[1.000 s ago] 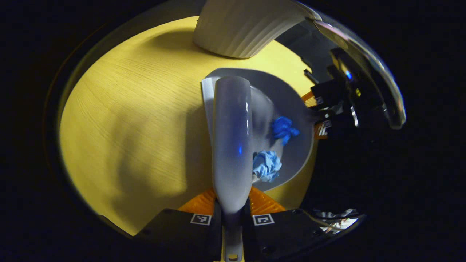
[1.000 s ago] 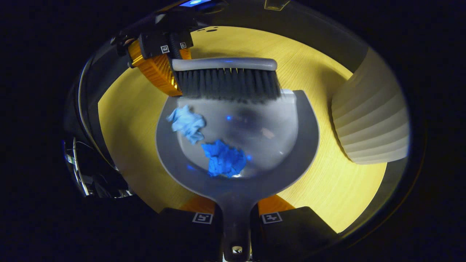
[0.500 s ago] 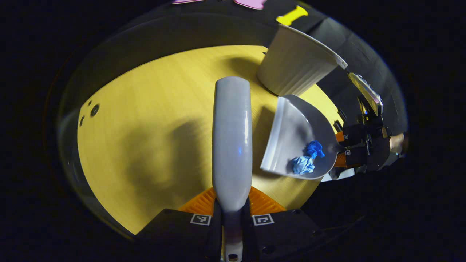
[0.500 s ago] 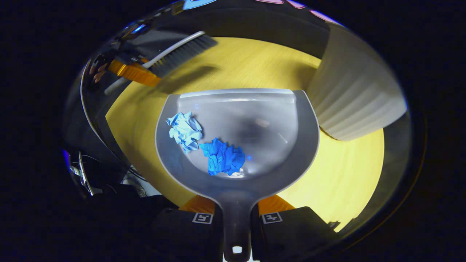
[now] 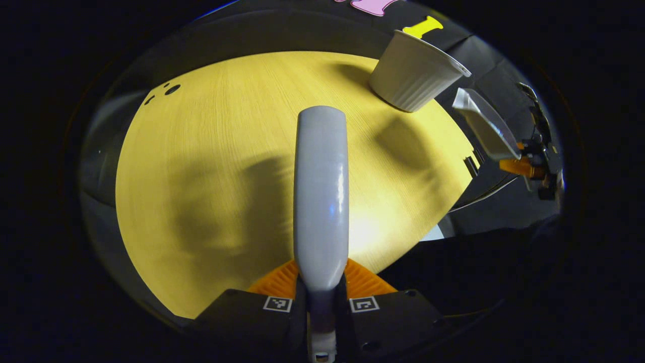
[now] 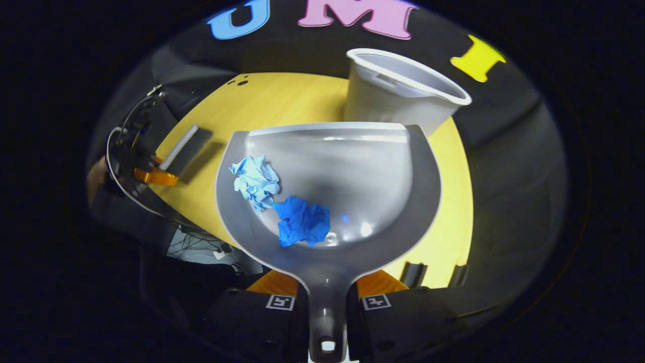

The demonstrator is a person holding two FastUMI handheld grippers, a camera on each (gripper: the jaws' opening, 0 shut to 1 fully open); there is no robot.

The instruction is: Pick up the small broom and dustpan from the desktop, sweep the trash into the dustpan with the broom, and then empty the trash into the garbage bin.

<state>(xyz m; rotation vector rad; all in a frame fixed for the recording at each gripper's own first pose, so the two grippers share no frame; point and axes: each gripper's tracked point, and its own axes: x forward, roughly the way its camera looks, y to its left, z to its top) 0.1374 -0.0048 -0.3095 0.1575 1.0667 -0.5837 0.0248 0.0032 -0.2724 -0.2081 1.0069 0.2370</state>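
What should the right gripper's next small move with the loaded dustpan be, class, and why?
Probably carry the dustpan forward until its front lip is over the open garbage bin, then tip. The light blue wad and dark blue wad already lie in the pan, which the right gripper holds short of the bin.

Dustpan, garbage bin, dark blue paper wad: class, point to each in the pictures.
dustpan [image 6: 383, 166], right gripper view, bare inner floor.
garbage bin [image 6: 383, 103], right gripper view, outer wall.
dark blue paper wad [image 6: 302, 222], right gripper view, its middle.
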